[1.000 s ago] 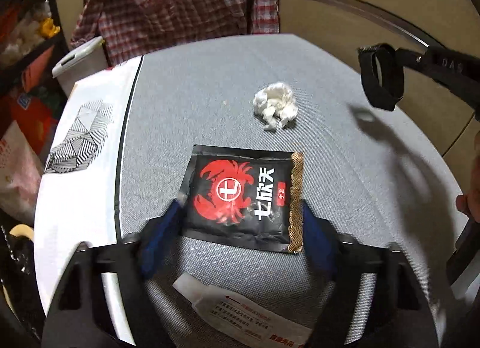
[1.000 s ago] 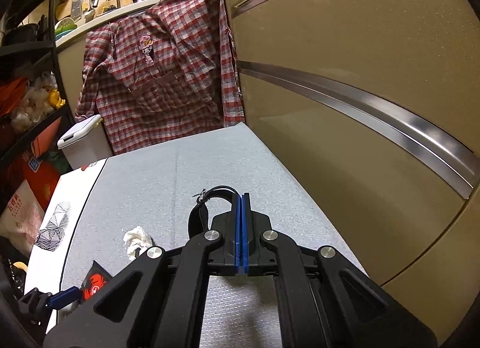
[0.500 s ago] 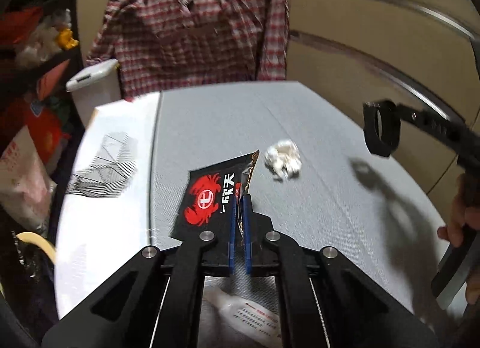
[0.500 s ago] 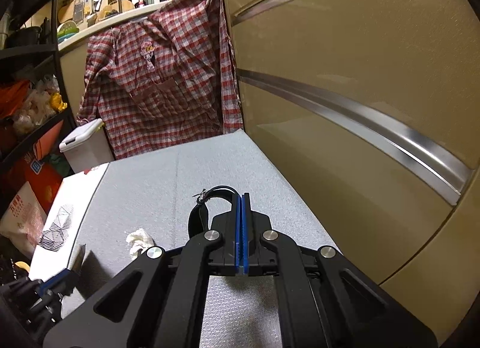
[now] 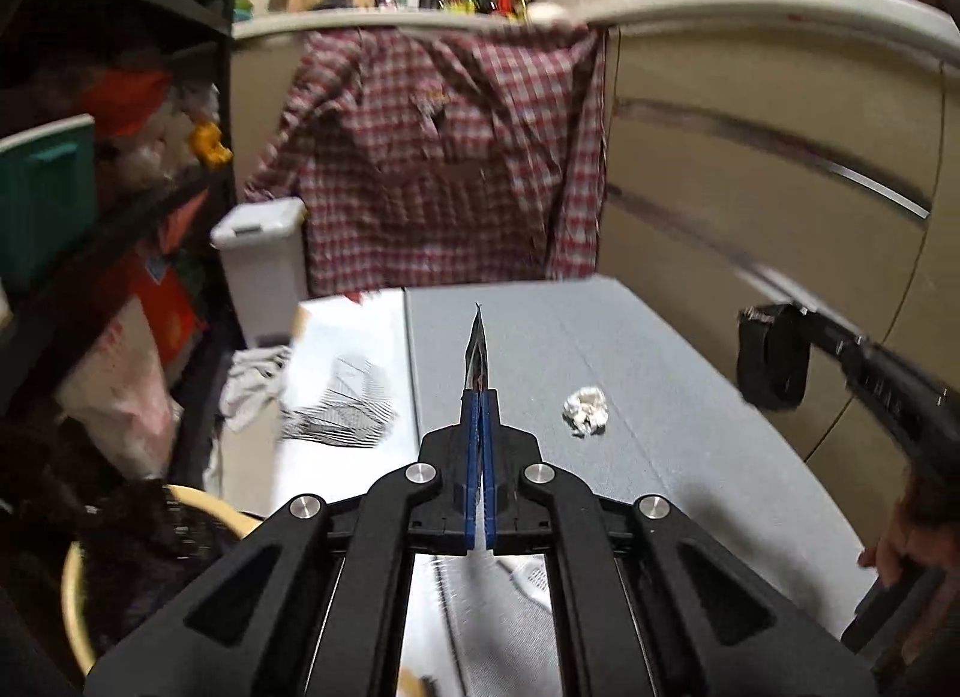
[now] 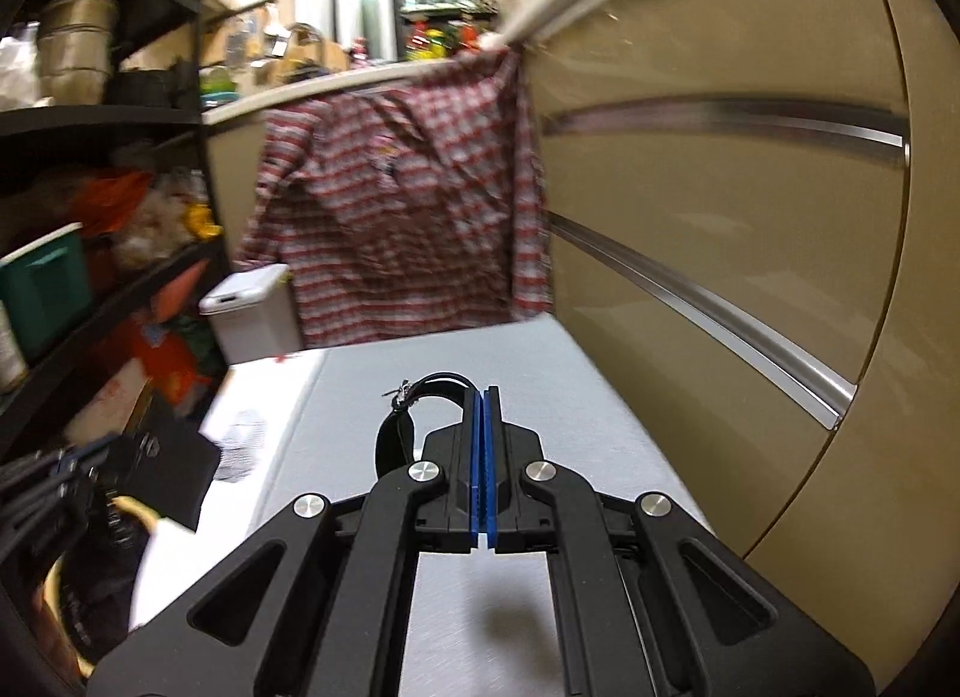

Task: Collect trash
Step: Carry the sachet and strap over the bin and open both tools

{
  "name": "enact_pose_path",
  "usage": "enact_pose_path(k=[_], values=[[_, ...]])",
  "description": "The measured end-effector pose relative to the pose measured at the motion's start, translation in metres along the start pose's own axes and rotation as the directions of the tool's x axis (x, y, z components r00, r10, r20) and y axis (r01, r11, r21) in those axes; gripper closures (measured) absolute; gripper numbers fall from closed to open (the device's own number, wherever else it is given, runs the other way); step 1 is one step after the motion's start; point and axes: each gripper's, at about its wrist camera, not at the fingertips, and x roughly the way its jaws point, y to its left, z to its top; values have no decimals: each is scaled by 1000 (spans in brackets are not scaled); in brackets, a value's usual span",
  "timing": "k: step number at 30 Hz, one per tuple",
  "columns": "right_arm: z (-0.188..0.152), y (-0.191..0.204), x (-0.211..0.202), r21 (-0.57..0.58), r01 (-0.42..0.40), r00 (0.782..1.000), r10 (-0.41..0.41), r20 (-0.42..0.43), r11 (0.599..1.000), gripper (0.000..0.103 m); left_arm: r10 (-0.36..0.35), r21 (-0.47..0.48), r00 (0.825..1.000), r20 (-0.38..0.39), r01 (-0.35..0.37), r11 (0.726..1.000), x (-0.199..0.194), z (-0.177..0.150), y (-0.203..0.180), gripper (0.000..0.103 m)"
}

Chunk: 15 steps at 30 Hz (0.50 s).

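The left gripper [image 5: 479, 397] has its blue pads pressed together on a black snack packet [image 5: 477, 349], which sticks out edge-on beyond the fingertips, lifted clear of the grey table [image 5: 660, 373]. From the right wrist view the same packet [image 6: 174, 472] shows as a dark flat sheet hanging off the table's left side, above a round tan-rimmed basket [image 6: 141, 511]. A crumpled white tissue [image 5: 586, 410] lies on the table, to the right of the left gripper and well apart from it. Under the left gripper's body a white sachet [image 5: 528, 571] rests on the tabletop. The right gripper [image 6: 483, 397] has its pads shut flat against each other with nothing between them; a black strap loop [image 6: 414, 403] hangs at its left side. In the left wrist view a hand [image 5: 906, 535] grips its handle at the right edge. A red checked shirt [image 5: 444, 156] hangs behind the table, beside a white lidded bin [image 5: 258, 259].
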Motion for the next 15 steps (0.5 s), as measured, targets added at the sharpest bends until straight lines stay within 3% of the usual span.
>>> enact_pose_path(k=[6,15], values=[[-3,52,-41,-29,-136,991,136,8,990,102,62,-16,997,51,-62,998,-58,5,33,102],[-23,147,-64,-83,-323,946,320,-43,943,102,233,-49,970,76,-229,972,-117,-7,92,102]])
